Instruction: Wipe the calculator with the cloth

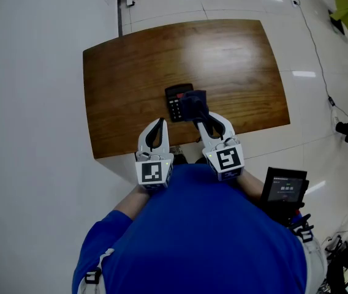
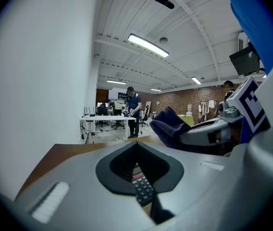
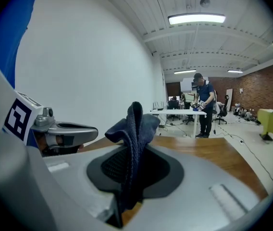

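Right gripper (image 1: pixel 200 116) is clamped tight on the bunched dark blue knit cloth (image 1: pixel 193 103), holding it over the right side of the black keypad calculator (image 1: pixel 175 100) on the brown wooden table (image 1: pixel 131 78), ready to wipe I'd guess. Left gripper (image 1: pixel 160 122) sits closed and empty just short of it, probably to stay clear.

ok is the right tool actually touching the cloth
Touching. The right gripper view shows the right tool shut on the dark blue cloth, which bunches up from between its jaws.
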Demonstrator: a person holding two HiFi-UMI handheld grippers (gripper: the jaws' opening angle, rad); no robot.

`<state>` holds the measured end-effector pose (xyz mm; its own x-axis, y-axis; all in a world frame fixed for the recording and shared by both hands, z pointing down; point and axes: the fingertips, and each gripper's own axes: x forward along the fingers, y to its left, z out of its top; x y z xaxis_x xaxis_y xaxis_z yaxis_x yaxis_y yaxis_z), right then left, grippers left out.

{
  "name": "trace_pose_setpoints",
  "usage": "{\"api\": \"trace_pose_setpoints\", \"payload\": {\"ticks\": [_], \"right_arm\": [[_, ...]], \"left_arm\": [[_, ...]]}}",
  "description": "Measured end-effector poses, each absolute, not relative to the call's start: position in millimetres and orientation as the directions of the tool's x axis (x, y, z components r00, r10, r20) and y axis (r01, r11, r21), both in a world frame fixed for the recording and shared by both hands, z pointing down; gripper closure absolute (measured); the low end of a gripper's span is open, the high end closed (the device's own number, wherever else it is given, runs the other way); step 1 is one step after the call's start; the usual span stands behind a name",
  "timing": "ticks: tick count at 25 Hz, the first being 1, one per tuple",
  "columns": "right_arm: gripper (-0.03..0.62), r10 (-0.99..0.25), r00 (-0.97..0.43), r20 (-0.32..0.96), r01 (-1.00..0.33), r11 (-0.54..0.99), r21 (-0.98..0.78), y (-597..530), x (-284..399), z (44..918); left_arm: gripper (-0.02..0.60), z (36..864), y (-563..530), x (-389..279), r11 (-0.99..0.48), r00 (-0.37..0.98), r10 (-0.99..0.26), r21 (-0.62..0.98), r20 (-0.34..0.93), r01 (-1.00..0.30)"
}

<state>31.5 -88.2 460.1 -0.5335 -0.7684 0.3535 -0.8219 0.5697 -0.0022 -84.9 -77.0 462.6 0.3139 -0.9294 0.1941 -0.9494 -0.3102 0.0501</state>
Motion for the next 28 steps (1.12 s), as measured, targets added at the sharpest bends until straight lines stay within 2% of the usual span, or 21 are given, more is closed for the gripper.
{"api": "trace_pose_setpoints", "payload": {"ticks": [13, 20, 28], "right_arm": [[0.53, -0.804, -0.433, 0.407, -0.88, 0.474, -0.001, -104, 54, 473], [0.531, -0.77, -0.474, 0.426, -0.849, 0.528, 0.009, -103, 40, 488], [0.531, -0.675, -0.536, 0.508, -0.787, 0.617, -0.009, -81, -1, 510]], "left_arm": [[0.575, 480, -88, -73, -0.371, 0.371, -0.894, 0.048, 0.251, -0.927], [0.575, 486, -78, -81, -0.365, 0.364, -0.891, 0.049, 0.269, -0.93], [0.575, 483, -45, -93, -0.354, 0.34, -0.879, 0.021, 0.334, -0.935]]}}
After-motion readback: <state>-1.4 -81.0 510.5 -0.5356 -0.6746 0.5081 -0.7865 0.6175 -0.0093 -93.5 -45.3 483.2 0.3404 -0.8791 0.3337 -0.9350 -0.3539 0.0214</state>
